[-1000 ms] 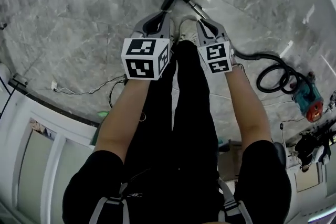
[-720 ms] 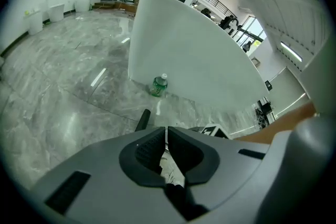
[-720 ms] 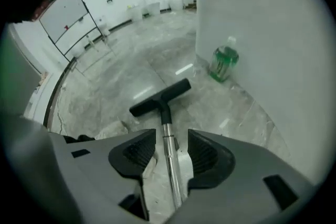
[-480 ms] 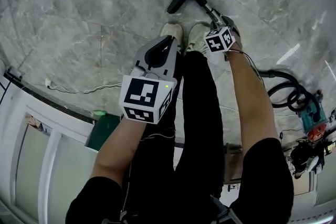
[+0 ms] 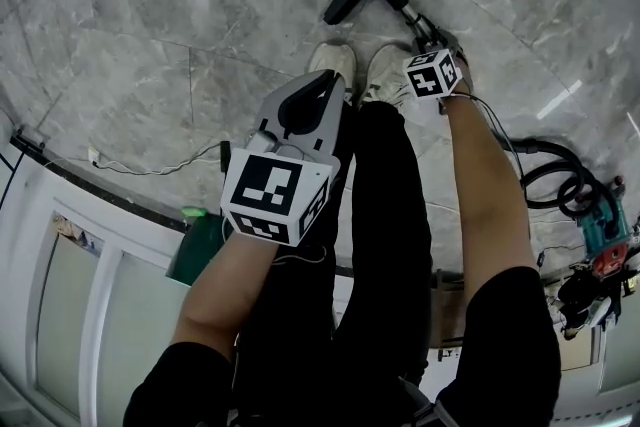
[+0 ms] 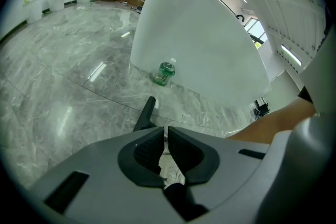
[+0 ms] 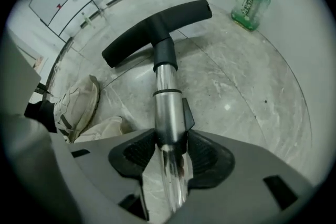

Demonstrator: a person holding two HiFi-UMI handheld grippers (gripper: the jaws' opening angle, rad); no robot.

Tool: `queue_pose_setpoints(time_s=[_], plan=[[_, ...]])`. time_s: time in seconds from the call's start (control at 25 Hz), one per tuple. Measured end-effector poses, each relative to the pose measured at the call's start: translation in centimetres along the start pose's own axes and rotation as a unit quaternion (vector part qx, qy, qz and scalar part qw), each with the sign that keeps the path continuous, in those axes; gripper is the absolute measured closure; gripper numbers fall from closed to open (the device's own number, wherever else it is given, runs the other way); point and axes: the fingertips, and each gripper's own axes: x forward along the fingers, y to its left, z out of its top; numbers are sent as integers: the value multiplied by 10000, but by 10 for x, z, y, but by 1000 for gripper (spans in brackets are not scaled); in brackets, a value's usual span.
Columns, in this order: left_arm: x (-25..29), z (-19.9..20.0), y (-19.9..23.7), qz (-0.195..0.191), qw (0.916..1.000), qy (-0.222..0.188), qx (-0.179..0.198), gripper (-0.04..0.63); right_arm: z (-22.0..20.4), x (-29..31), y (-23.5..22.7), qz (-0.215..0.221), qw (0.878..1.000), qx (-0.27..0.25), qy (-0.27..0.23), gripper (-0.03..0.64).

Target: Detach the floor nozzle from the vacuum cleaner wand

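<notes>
Your right gripper (image 7: 167, 139) is straddling the wand (image 7: 165, 86) unclamped, and your left gripper (image 6: 164, 136) is hanging clenched, empty. Tugging the floor nozzle (image 7: 157, 26) now is risking the slick wand slipping.

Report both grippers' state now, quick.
Left gripper: jaws shut, empty.
Right gripper: jaws open, straddling the vacuum wand, not yet clamped.

Black nozzle (image 7: 157, 26), shiny silver wand (image 7: 167, 97), grey floor (image 7: 252, 86) with pale veining, green bottle (image 7: 251, 0) at upper right. Left gripper (image 6: 164, 136) and right gripper (image 7: 169, 147) grey, pads (image 6: 146, 152) black.
</notes>
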Motion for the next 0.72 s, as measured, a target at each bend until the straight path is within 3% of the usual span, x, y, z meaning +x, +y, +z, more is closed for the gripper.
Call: queue_pose_setpoints(time_s=[0.2,0.28,0.4,0.48,0.64,0.72], plan=[[-2,7,-3,-128,9999,-33,-68,586,-6,3,9,521,9969,37,592,428],[-2,6,-9,-208,9988,-160,-409,584,-7,-15,11,655,9962,-2,582,428],[3,0,-18,-486,9912,-256,-1202,561,4,-59,24,909,9957,-162,118,428],[15,-4,-25,-664,9835,-352,-1646,359,18,-92,30,1034,9940,-274,-230,430],[30,-10,-28,-775,9657,-560,-2414,332,51,-163,55,1366,9852,-376,-960,430],[33,-5,-25,-838,9591,-675,-2618,331,67,-194,70,1529,9791,-386,-1284,431]])
